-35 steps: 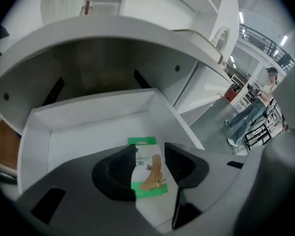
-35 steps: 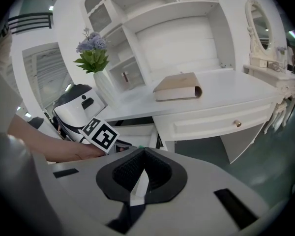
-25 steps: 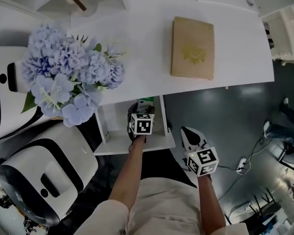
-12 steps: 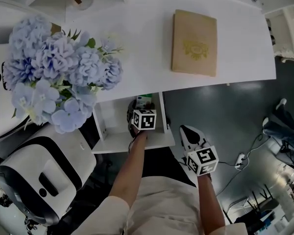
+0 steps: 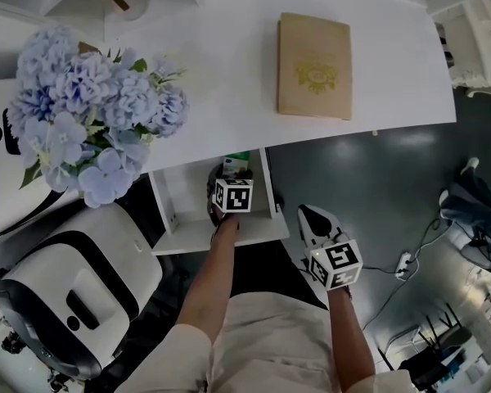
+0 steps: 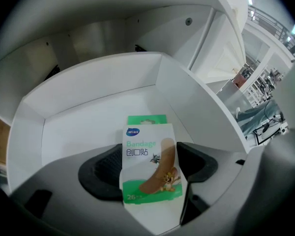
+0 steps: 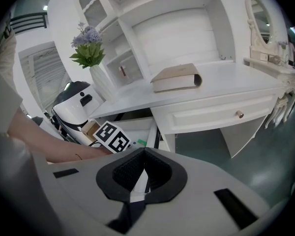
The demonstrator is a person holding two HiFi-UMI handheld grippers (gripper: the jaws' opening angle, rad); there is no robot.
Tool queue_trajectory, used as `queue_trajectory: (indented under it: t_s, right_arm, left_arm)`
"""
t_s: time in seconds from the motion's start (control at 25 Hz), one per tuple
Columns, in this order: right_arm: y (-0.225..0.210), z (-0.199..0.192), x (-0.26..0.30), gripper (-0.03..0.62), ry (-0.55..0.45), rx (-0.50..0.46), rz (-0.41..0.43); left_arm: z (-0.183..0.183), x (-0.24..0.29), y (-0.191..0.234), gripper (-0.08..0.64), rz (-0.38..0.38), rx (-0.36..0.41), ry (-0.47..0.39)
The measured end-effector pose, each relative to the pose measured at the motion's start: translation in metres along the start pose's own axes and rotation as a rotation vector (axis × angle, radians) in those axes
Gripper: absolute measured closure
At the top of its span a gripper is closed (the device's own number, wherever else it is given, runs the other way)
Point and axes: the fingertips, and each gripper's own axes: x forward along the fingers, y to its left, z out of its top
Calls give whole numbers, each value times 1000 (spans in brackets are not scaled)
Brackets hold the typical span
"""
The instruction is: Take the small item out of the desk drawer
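Observation:
The white desk drawer (image 5: 180,211) stands pulled out under the desk (image 5: 229,80). In it lies a small white and green bandage box (image 5: 237,164). My left gripper (image 5: 229,175) reaches into the drawer from the front. In the left gripper view the box (image 6: 150,151) fills the gap between the two black pads (image 6: 105,168), which touch its sides as the jaws are closing. The drawer's walls (image 6: 88,97) surround it. My right gripper (image 5: 313,219) hangs over the floor beside the drawer, its jaws (image 7: 143,173) shut and empty.
A tan book (image 5: 314,66) lies on the desk top. A vase of blue flowers (image 5: 90,121) stands at the desk's left end. A white and black chair (image 5: 74,293) sits left of the drawer. A second, shut drawer with a knob (image 7: 240,114) is to the right.
The head view has shifted a little. The left gripper stays in the drawer at the bandage box. The right gripper has hardly moved.

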Motion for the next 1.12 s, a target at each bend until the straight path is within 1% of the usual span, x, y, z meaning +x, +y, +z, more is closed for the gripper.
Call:
queue_trajectory:
  t_s: [0.16,0.28,0.36,0.48,0.6,0.88,1.0,1.12]
  right_arm:
    - [-2,-3,-2,568,-11,13,-4]
    - [1,-5,-3,568,-18,22,-4]
    - [4,-4,-4,568,-25,23,1]
    - [9,-1,-7,568,-39,18,4]
    - [11,1,-12,568,-56,17,-1]
    - [10,1,-19,568,-76,-6,-14]
    - [13,2,-23,568,-89,-12,-17]
    - [19,-2,-27,568,-90,-5,-16]
  left_arm:
    - [13,-9,-1,202,-42,34,-40]
    - [19,-19,-9,201,-118,56,-42]
    - [18,-26,-16,201,-170,95,-34]
    - [23,-41,-24,202,-210,155,-53]
    - [31,-59,-29,201,-215,188,-90]
    - [45,-102,-37,201,-222,208,-173]
    - [41,-108,-35,201,-217,215,-201]
    - [37,-127,-36,202,-213,230,-223]
